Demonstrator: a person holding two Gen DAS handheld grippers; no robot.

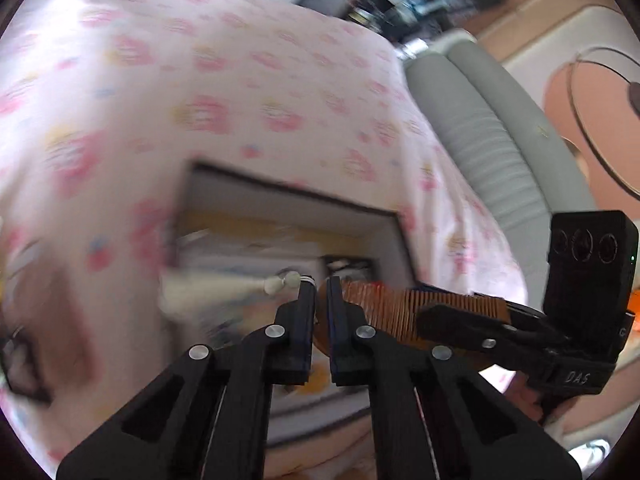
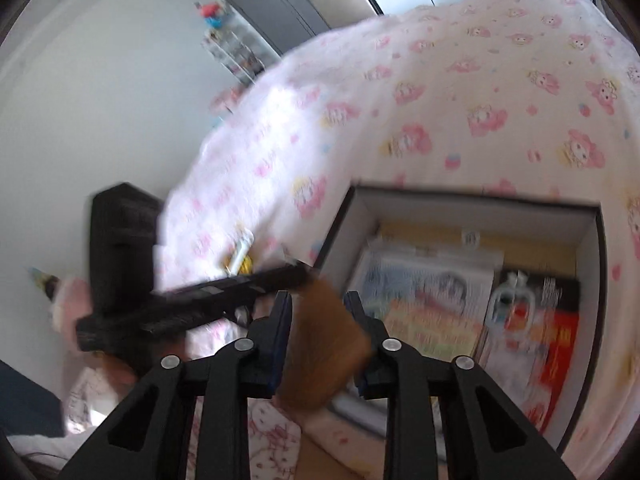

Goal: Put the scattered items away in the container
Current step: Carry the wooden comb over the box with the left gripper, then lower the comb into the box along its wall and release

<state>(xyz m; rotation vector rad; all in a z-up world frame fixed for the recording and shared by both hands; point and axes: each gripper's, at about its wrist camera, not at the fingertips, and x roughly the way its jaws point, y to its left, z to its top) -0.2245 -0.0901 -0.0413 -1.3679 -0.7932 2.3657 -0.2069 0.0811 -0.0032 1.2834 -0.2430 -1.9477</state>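
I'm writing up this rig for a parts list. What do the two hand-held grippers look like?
Both are matte black plastic. The left hand-held gripper and the right hand-held gripper have angular linkage arms with silver round pivot pins and blue-edged finger pads. The right one carries a black camera box and white "DAS" lettering.

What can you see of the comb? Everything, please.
The comb is brown, wood-like, with a row of fine close teeth along one edge. The right gripper is shut on it, pads pressing both flat faces. It is held in the air over the open box, which stands on the pink-print bedsheet. One end lies at the left gripper tips; contact there is unclear. Motion blur hides finer detail.
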